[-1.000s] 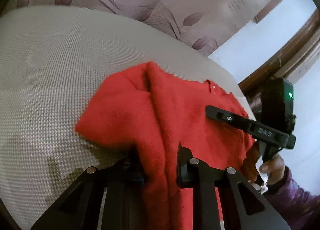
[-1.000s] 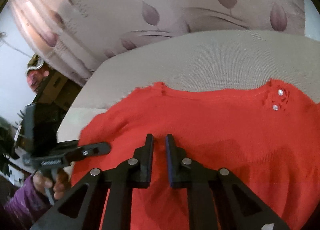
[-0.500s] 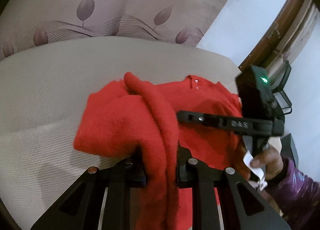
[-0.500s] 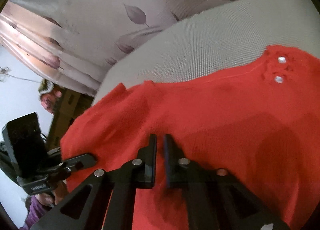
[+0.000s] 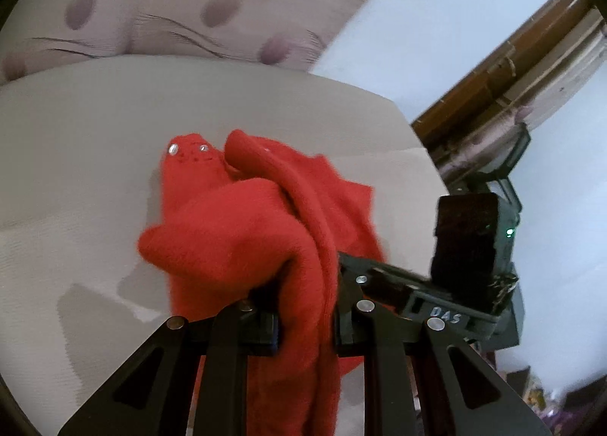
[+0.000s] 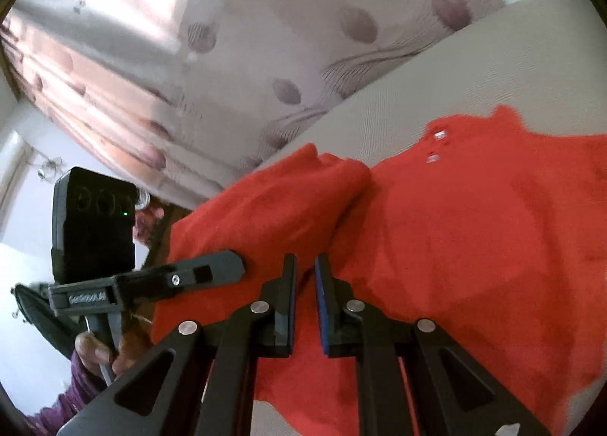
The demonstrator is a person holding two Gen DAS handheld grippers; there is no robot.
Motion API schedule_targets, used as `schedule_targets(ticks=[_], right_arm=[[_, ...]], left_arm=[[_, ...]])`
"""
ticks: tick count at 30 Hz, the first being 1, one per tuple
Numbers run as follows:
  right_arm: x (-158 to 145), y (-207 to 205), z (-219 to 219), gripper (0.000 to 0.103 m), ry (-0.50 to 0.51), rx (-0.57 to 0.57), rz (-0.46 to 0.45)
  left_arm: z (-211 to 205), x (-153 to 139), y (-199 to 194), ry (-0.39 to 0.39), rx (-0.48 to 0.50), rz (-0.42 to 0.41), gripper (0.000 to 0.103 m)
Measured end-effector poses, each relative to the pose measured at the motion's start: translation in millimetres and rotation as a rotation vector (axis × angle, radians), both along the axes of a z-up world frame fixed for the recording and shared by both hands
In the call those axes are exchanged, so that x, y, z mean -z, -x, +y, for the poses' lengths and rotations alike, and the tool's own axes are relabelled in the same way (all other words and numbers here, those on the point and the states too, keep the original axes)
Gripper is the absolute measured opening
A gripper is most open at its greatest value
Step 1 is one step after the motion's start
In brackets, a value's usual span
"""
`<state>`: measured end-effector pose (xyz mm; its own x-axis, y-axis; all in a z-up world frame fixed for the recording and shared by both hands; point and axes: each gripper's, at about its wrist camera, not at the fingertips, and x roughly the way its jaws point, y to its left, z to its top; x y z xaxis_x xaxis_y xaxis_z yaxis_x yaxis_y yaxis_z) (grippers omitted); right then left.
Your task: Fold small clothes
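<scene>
the left gripper (image 5: 305, 307) clamped a bunched edge of the red sweater (image 6: 474, 246) over the grey cushion (image 5: 76, 170), mid first fold (rest unfolded), while the right gripper (image 6: 305, 307) hovered nearly closed, holding nothing.

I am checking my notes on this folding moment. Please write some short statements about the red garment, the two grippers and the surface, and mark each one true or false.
1. The left gripper is clamped on a bunch of the red garment. True.
2. The garment is blue. False: it is red.
3. Two small shiny studs sit near one edge of the garment. True.
4. The garment lies on a bare wooden floor. False: it lies on a pale grey woven surface.
5. The right gripper stands wide open. False: its fingers are almost together, with red cloth seen in the narrow gap.
</scene>
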<state>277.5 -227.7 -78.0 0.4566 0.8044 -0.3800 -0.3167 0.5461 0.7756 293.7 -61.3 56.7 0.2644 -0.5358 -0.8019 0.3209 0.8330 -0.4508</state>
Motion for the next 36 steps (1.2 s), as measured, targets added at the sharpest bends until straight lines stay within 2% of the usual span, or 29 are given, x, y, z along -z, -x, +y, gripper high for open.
schedule_targets(ticks=[2,7,10,12,13,14,16,17,20,21,23,24,25,27,29,33,36], right_arm=[[7,0,-20,0.012,-0.033,0.03,0.021],[34,-2,-59,0.013,-0.105,0.094,0.1],[46,-3,-72,0.013,-0.15,0.091,0.137],[52,-2,-76,0.013,-0.18,0.087,0.148],[54,-3,-78,0.013,-0.198,0.087,0.153],[56,-3,-80,0.013,-0.211,0.087,0.157],[60,-4,-84,0.013,-0.253,0.089,0.173],[63,-5,-87,0.013,-0.276,0.094,0.183],[66,-3,-99,0.02,-0.333,0.106,0.2],[68,-1,-102,0.028,-0.34,0.109,0.207],[73,0,-111,0.037,-0.397,0.092,0.226],[74,2,-114,0.05,-0.438,0.079,0.23],[75,4,-116,0.068,-0.479,0.064,0.232],[75,5,-120,0.075,-0.537,0.035,0.234],[75,2,-118,0.077,-0.552,0.019,0.252],[62,1,-108,0.081,-0.428,0.039,0.244],[52,5,-99,0.081,-0.276,0.055,0.215]], left_arm=[[-19,9,0,0.022,0.004,0.002,0.019],[-42,40,-5,0.145,-0.005,0.042,0.02],[-42,46,-4,0.27,-0.006,0.071,0.036],[-39,43,-2,0.336,0.002,0.061,0.052],[-39,39,-2,0.352,0.007,0.057,0.068],[-38,36,0,0.369,0.002,0.052,0.073],[-31,26,4,0.453,0.024,0.034,0.074],[-29,21,6,0.471,0.034,0.017,0.075],[-9,9,17,0.466,0.021,-0.072,0.075],[-1,9,22,0.455,0.005,-0.096,0.075],[12,14,36,0.348,-0.025,-0.16,0.075],[12,19,42,0.317,-0.018,-0.175,0.075],[13,26,49,0.284,-0.007,-0.181,0.075],[10,44,61,0.244,0.017,-0.162,0.075],[10,60,69,0.259,0.026,-0.14,0.075],[14,80,77,0.289,0.014,-0.154,0.075],[17,90,82,0.33,-0.004,-0.173,0.075]])
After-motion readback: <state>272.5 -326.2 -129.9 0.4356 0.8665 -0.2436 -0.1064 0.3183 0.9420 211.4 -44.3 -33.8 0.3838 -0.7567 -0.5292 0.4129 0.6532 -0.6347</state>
